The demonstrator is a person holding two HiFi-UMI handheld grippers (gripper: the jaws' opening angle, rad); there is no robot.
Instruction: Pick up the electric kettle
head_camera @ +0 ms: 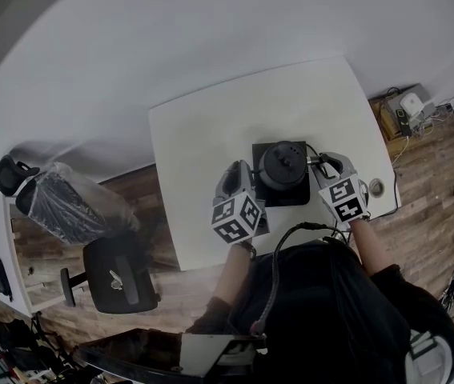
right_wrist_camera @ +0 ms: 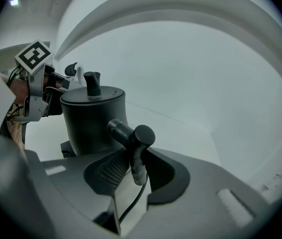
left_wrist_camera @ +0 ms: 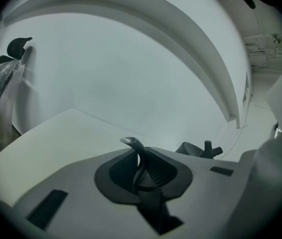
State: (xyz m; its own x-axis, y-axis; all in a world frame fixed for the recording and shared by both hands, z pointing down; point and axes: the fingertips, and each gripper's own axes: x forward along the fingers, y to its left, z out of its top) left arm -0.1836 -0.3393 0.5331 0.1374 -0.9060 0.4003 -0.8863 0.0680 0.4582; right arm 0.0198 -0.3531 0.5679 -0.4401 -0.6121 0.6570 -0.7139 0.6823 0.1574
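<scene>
We see kettle [head_camera: 283, 165] at white table [head_camera: 210, 150] near edge | left gripper [left_wrist_camera: 141, 171] clamped on spout [left_wrist_camera: 131, 142] | right gripper [right_wrist_camera: 137, 166] clamped on handle [right_wrist_camera: 131, 132] | wood floor [head_camera: 427, 182], black chair [head_camera: 118, 274] left

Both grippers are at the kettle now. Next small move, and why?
Probably lift both grippers straight up together, slightly. The left gripper looks closed on the thin spout, the right gripper on the handle, and the kettle sits on its base on the table, so an even rise should free it.
</scene>
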